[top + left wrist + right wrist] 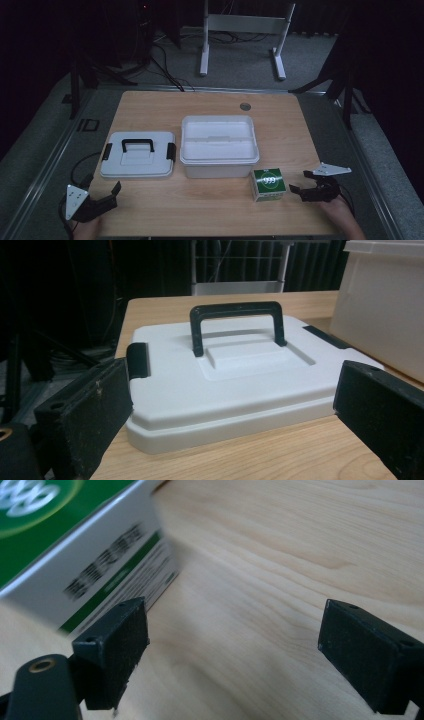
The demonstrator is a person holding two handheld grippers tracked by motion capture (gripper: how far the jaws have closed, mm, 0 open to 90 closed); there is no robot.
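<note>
So the whole thing is hinging on the little green-and-white box (269, 184), which is sitting just off the front-right corner of the open white bin (219, 145). The right gripper (306, 192) is hanging just to the right of that box, near it but not touching, with its jaws spread wide and nothing between them. In the right gripper view the box (75, 545) is lying off to the left of the jaws rather than in the gap, so I'm guessing the hand needs to slide sideways toward the bin corner before it can close on anything. The box is looking roughly cube-shaped, so there's no real long axis to line up with.

The left gripper (107, 199) is way over at the front-left, in front of the bin's lid (138, 155), which is lying flat just left of the bin with its black handle (236, 322) standing up. Its jaws are wide apart too, holding nothing, pointing at the lid's near edge. So the right hand is clearly the nearer one for the box.

The bin itself is looking empty as far as I can tell, just bare white inside, lid off
</note>
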